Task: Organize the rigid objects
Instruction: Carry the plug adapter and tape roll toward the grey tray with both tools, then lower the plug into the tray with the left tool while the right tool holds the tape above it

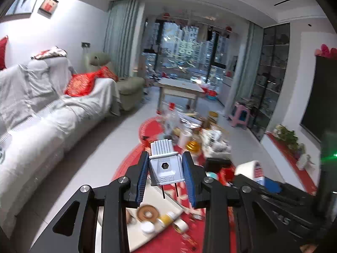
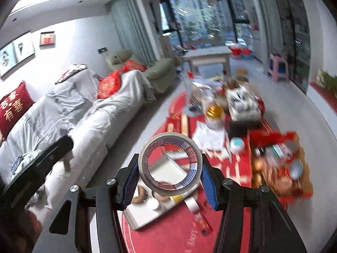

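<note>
My left gripper (image 1: 165, 171) is shut on a white power plug adapter (image 1: 165, 164), its two metal prongs hanging down, held high above the floor. My right gripper (image 2: 170, 174) is shut on a roll of clear packing tape (image 2: 170, 166) gripped across its outer edge, also raised well off the floor. Below both lies a white tray (image 2: 145, 215) on a red round rug (image 2: 168, 236); it holds a brown tape roll (image 1: 147, 211), a small white lid (image 1: 147, 227) and other small items. The right gripper (image 1: 263, 181), with the tape, shows at the right of the left wrist view.
A heap of jars, bags and boxes (image 1: 195, 135) crowds the rug's far end. An open cardboard box (image 2: 280, 164) of goods lies at right. A covered grey sofa (image 1: 42, 116) runs along the left, with a low table (image 1: 181, 88) and pink stool (image 1: 241, 113) beyond.
</note>
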Motion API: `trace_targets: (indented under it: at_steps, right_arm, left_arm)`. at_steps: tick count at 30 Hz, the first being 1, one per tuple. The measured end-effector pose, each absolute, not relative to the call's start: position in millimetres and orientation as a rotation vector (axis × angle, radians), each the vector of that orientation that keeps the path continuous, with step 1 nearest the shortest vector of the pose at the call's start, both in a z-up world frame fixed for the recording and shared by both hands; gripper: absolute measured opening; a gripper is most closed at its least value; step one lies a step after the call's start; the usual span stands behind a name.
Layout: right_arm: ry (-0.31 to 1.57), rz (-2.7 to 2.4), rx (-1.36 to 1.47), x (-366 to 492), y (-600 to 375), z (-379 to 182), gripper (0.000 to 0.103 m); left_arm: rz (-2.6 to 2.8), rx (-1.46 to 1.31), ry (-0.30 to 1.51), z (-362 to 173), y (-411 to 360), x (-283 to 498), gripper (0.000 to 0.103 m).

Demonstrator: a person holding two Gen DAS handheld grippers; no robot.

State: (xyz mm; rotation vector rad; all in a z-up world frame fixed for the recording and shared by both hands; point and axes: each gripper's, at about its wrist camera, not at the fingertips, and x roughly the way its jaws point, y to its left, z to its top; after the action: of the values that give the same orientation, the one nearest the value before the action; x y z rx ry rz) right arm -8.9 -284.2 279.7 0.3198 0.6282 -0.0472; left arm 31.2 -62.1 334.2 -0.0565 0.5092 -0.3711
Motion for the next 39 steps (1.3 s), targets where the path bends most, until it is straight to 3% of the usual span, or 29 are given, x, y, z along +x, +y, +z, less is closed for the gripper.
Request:
trace_targets:
  at_steps: [6,13,17,39]
  right_arm:
    - [0.661,-0.019,0.257,28.8,-260.8,255.4,0.055]
    - [0.891,0.000,0.290,78.6,-240.9,139.8,0.055]
    - [0.996,-0.007,0.250,102.6,-225.5,84.2,0.055]
    - [1.102,-0.002,0.193,159.0,-213.5,24.9,0.055]
  left_arm:
    - [-0.246,-0.009,0.617,265.3,-43.9,77.2,0.035]
    - [-0.142,0.031,0.874,129.0,-38.8,126.4,0.035]
    - [-0.111,0.037,0.958,81.0,-41.0,144.9,0.035]
    - [-0.101,0.042,1.038,30.4,-45.4,174.2,0.035]
